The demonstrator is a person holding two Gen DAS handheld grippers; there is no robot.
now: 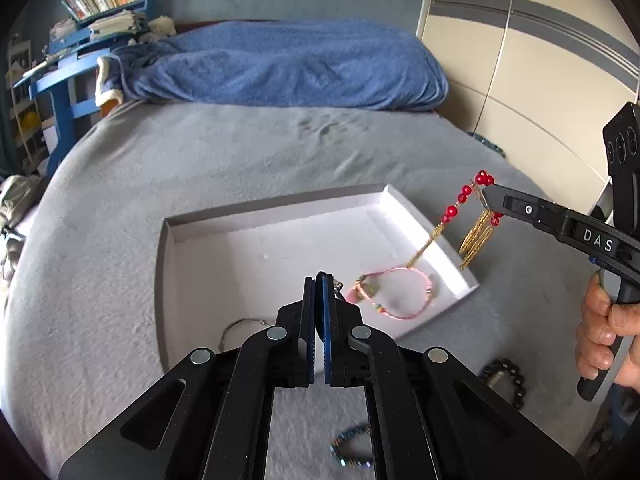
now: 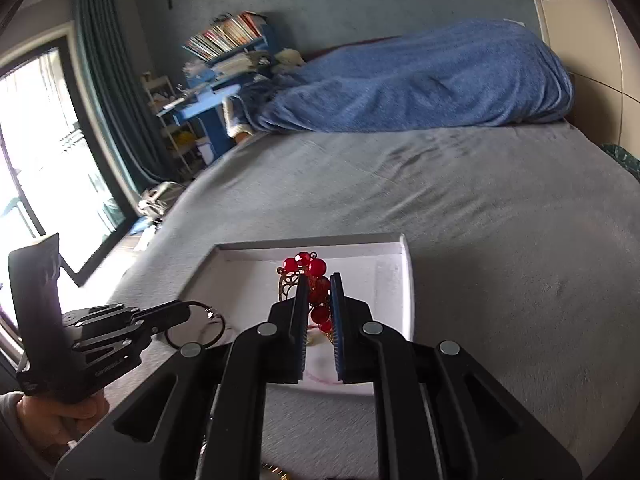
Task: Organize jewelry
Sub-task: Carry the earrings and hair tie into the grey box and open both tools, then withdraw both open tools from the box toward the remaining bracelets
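From the left wrist camera, the left gripper (image 1: pixel 319 280) has its jaws clenched, with a small metal clasp showing just right of its tips, so it appears to pinch a thin piece of jewelry. Its tips sit above the near edge of a shallow white tray (image 1: pixel 276 206) that lies on a grey bed cover (image 1: pixel 200 152). Inside the tray, toward the near right corner, lies a pink cord bracelet (image 1: pixel 394 294). At the right, the right gripper (image 1: pixel 486 196) is clamped on a red bead necklace (image 1: pixel 464 196), whose gold chains hang down so that one strand reaches into the tray near the pink bracelet and the other hangs by the tray's right wall. A thin dark bracelet (image 1: pixel 240 326) lies on the cover at the tray's near left edge. On the cover near the camera lie a black bead bracelet (image 1: pixel 506 380) at the right and a blue-green bead bracelet (image 1: pixel 352 448) in the middle. A blue blanket (image 1: pixel 288 68) is heaped at the far end of the bed.

From the right wrist camera, the right gripper (image 2: pixel 319 280) grips the red bead necklace (image 2: pixel 314 276) between its jaws, above the white tray (image 2: pixel 406 292). At the left, the left gripper (image 2: pixel 186 312) is closed on a thin dark ring bracelet (image 2: pixel 218 330) that hangs at the tray's left edge; whether it touches the tray I cannot tell. The blue blanket (image 2: pixel 432 80) lies far behind.
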